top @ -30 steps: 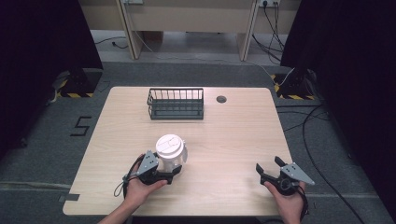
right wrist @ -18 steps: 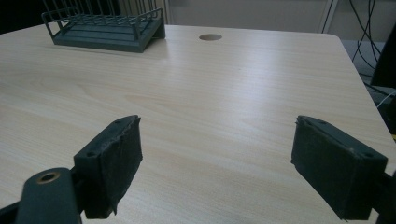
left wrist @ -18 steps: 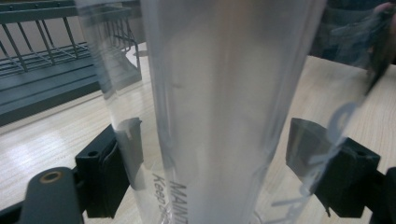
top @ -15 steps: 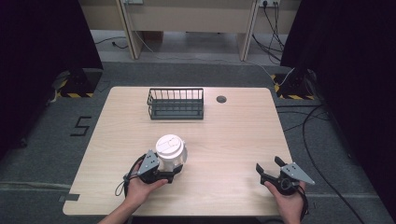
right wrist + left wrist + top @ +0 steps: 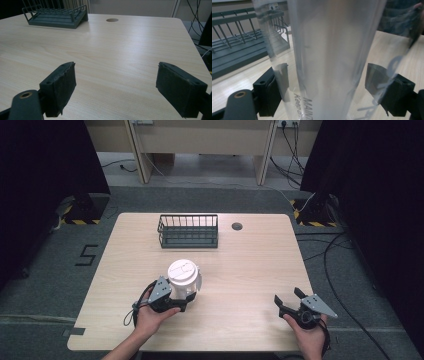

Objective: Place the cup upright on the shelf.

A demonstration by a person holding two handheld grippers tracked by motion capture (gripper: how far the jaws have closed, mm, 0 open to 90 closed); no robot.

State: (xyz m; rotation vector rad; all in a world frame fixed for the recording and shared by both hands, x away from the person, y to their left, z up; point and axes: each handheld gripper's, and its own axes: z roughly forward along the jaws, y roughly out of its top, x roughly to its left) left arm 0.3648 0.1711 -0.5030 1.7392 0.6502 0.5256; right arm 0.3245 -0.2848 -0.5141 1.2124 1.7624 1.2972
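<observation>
Both grippers sit at the counter's (image 5: 250,270) near edge. Left gripper (image 5: 176,301) brackets the upright clear lidded cup (image 5: 332,57), fingers not visibly clamped; right gripper (image 5: 287,301) waits, fingers spread, empty.

wire rack (image 5: 188,231) far edge, open tabletop (image 5: 250,270)

We see a dark wire rack (image 5: 188,231) standing toward the far side of the light wooden table (image 5: 250,270), its thin upright bars rising from a slatted base, and it sits well apart from the near edge. Just beside it, to the right, a small round dark hole (image 5: 237,226) is set into the tabletop. Around the table we see grey carpet, with black cables (image 5: 330,255) trailing across it on the right.
</observation>
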